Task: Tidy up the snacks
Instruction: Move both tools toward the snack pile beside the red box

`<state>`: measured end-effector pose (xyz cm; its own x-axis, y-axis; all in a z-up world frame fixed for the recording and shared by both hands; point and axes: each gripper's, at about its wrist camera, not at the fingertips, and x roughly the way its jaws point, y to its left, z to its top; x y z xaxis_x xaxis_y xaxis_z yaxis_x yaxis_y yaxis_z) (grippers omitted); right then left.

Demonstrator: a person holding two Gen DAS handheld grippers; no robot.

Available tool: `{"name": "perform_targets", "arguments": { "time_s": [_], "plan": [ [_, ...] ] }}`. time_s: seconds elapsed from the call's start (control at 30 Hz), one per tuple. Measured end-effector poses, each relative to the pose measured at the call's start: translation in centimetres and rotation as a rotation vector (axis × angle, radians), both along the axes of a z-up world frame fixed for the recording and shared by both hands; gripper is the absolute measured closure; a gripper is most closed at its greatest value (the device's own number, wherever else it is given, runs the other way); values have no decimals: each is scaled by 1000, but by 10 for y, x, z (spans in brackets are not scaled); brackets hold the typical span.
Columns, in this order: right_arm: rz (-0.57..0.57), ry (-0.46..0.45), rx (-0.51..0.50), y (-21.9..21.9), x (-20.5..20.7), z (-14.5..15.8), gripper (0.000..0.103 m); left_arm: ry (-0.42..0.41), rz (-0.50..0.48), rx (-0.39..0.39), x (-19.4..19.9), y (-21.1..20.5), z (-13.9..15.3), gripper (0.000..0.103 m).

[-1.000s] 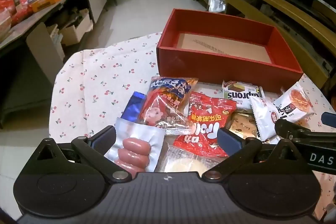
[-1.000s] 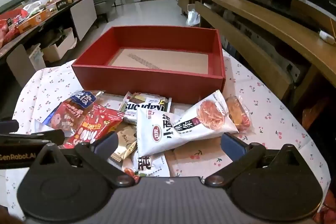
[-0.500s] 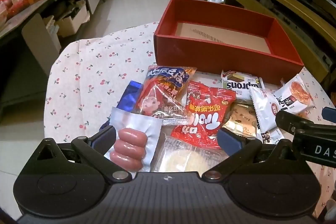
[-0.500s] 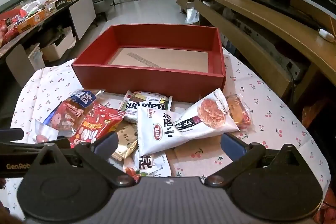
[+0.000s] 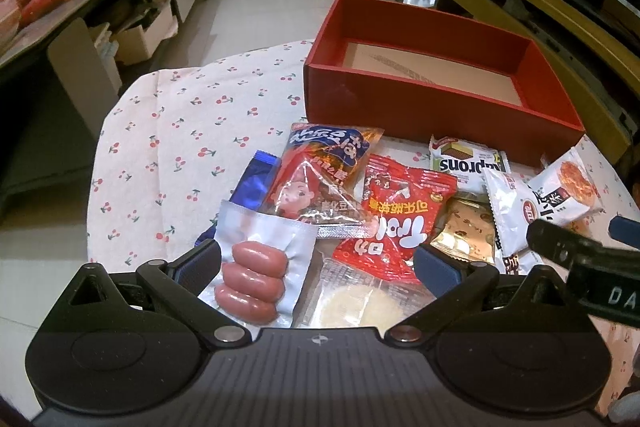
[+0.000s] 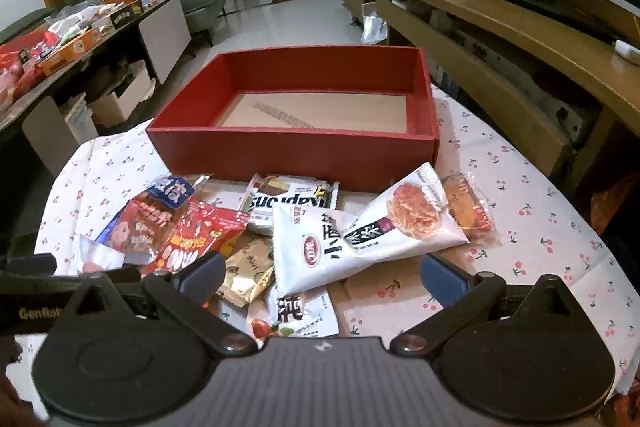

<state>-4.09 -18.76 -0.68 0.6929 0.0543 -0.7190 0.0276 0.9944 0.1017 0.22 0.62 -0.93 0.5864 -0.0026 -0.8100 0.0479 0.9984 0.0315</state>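
My left gripper [image 5: 316,263] hangs spread and empty above the sausage pack [image 5: 256,267], seen clearly only in the left wrist view; its long axis runs near to far. My right gripper [image 6: 320,277], likewise apart, shows the orange pastry [image 6: 466,207]. The red box [image 6: 296,151] lies far, long axis left-right.

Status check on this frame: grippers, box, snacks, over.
Left gripper open, over sausage pack. Right gripper open, holding nothing. Red box empty; snack pile on the cloth in front of it. Nothing blocking the box.
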Motion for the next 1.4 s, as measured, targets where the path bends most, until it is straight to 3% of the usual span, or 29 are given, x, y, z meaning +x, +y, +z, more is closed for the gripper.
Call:
{"name": "perform_targets", "arguments": {
  "time_s": [0.87, 0.97, 1.4],
  "plan": [
    [71, -29, -204, 28, -4, 8, 0, -6, 5, 32, -2, 1, -2, 2],
    [63, -50, -191, 27, -7, 12, 0, -15, 9, 15, -2, 3, 0, 2],
    [78, 10, -167, 26, -2, 4, 0, 21, 3, 23, 0, 5, -8, 1]
  ]
}}
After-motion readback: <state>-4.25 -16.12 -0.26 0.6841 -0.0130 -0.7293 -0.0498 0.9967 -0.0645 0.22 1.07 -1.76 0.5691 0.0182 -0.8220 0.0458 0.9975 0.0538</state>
